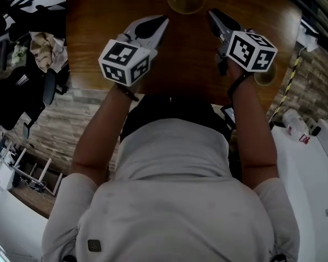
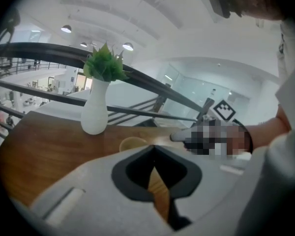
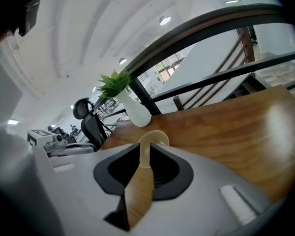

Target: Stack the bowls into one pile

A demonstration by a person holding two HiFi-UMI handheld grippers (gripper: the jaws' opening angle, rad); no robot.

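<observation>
A white vase [image 2: 94, 114] holding a green plant [image 2: 104, 66] stands on the wooden table [image 2: 42, 151]; a black office chair [image 3: 90, 123] sits beside the table.

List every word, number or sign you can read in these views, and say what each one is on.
No readable words or numbers anywhere.
Cube on the left gripper and cube on the right gripper: square black-and-white marker patterns, no letters.
Red label on white equipment, right edge: too small to read.
</observation>
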